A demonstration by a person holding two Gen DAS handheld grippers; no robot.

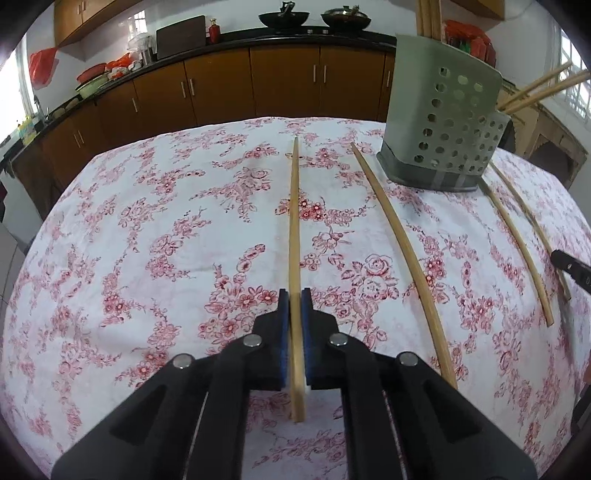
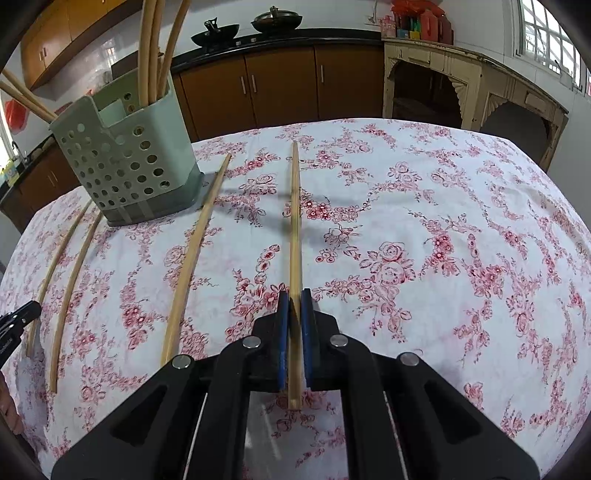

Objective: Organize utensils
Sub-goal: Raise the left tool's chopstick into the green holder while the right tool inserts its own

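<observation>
Five chopsticks are out on the floral cloth (image 2: 443, 221): one gripped chopstick (image 1: 294, 221) in the left view, another gripped chopstick (image 2: 294, 221) in the right, three lying loose. One perforated holder (image 2: 125, 166) contains about five more.

Floral tablecloth (image 1: 166, 240); brown cabinets (image 1: 221, 85) behind; 2 black woks (image 1: 283, 18) on counter; cream sideboard (image 2: 472, 85).

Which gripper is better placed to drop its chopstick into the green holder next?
Probably the right gripper. It and the left gripper are each shut on a chopstick. But the right wrist view looks over the holder's low wall into its open top, while the left faces its taller wall.
</observation>
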